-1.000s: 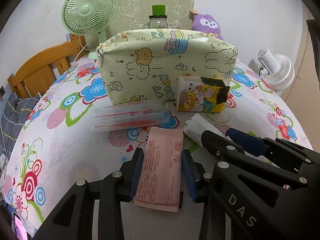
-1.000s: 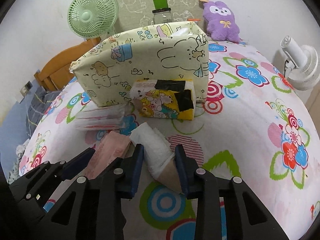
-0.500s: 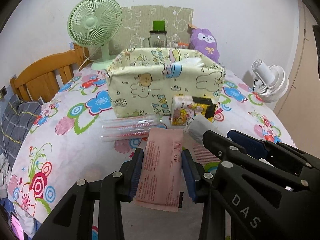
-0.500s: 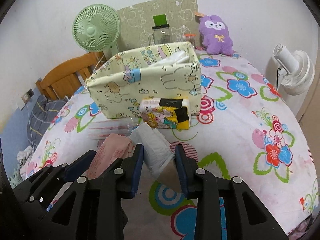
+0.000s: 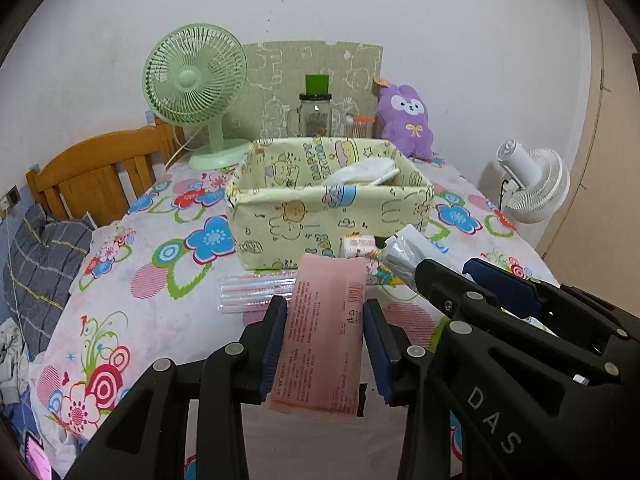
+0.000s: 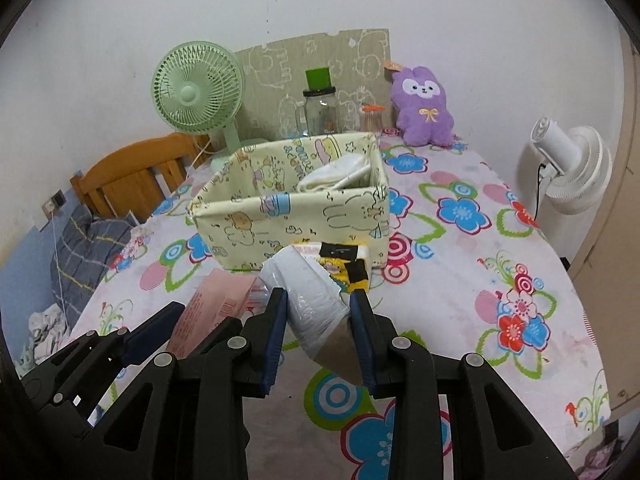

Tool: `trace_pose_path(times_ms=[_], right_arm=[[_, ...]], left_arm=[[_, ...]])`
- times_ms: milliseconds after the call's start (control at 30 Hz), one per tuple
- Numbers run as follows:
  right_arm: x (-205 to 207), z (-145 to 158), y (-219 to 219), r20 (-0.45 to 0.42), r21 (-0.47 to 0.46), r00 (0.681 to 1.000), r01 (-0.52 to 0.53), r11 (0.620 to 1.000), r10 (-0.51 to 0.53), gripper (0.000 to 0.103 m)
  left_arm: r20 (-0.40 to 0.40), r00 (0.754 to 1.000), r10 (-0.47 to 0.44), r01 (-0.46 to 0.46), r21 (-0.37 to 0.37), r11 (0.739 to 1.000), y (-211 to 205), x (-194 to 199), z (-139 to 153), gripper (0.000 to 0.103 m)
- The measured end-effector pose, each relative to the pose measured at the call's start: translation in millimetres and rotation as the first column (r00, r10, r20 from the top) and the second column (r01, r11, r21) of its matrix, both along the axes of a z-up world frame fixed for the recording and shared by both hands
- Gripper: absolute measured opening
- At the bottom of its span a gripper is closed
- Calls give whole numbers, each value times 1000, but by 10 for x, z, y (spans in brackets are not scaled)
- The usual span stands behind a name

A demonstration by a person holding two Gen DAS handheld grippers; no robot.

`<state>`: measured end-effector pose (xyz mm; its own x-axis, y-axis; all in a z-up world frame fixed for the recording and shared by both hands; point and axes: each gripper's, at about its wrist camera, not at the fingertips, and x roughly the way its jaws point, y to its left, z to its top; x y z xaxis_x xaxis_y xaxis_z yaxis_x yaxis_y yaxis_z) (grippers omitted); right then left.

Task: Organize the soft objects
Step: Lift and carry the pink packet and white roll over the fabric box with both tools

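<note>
Floral-cloth table [image 6: 500, 240] carries the fabric bin [image 6: 296, 220], which already holds white soft items in its right compartment. Outside the bin, in front of it: cartoon tissue pack [image 6: 344, 262] and clear tube bundle [image 5: 256, 290], both not yet binned. Left gripper [image 5: 325, 334] clamps a pink packet [image 5: 326, 332]; right gripper [image 6: 319, 322] clamps a white plastic-wrapped pack [image 6: 308, 296]. Both packs are off the table, short of the bin. Judgement: roughly mid-task, four items left.

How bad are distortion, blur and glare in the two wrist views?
Left wrist: strong fisheye, black corners, bowed floral tablecloth; sharp, print readable on the pink flat packet. Right wrist: same barrel warp; soft even light, mild sheen on the white plastic-wrapped pack, no blown glare.
</note>
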<state>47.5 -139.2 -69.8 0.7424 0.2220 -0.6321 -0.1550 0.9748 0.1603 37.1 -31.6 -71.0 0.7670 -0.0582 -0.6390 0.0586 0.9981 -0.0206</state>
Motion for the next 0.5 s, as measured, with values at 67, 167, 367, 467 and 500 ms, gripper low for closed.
trace_pose_path(times_ms=[67,167,367,467,500], right_arm=[[-17,54,5,9,-1,1000,0,1000,0,35],[-36,142,1,25,-2,1000,2,1000,-2,35],[-48,315,-7,56,0,998,12,1000,-12,35],[-53,396,-3,71,-1,997,16,1000,-16,35],[-53,421,-4,75,-1,997,17,1000,-17,35]], left_arm=[[11,1000,0,0,-2,1000,2,-21,54,40],[26,1000,-2,2,-3,1000,3,-34,136,40],[58,998,-8,8,-3,1000,16,-41,299,40],[73,997,-11,11,-5,1000,12,-41,373,40],[76,997,-11,12,-5,1000,11,-37,396,40]])
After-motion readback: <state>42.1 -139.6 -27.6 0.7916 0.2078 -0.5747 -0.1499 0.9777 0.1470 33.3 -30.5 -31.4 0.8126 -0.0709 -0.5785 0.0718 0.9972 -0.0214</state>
